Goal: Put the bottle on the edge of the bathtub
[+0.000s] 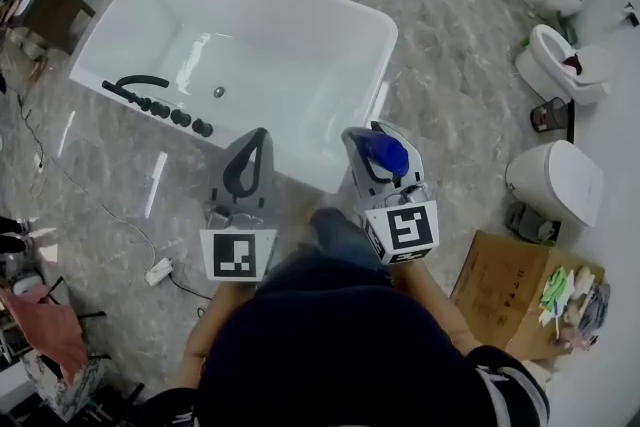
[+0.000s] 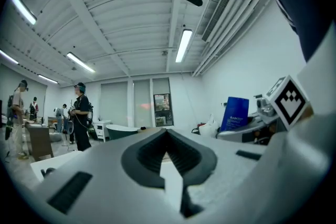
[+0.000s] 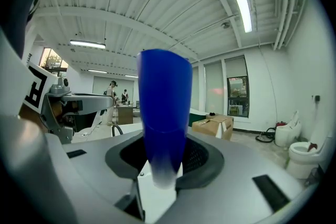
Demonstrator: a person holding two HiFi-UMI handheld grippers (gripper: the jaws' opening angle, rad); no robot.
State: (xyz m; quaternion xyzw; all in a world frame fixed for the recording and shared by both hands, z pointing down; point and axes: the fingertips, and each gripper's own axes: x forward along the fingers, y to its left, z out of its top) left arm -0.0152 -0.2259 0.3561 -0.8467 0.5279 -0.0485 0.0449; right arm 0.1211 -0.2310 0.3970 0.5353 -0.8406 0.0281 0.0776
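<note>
In the head view the left gripper (image 1: 257,137) has its jaws pressed together on nothing. Its tip overlaps the near wall of the white bathtub (image 1: 280,45), which spreads toward 11 o'clock. At its 3 o'clock the right gripper (image 1: 377,137) clamps the blue bottle (image 1: 386,155) just beside the tub's near corner. The bottle's gripped end is sunk between the jaws and blurred. The hands are hidden behind the marker cubes.
</note>
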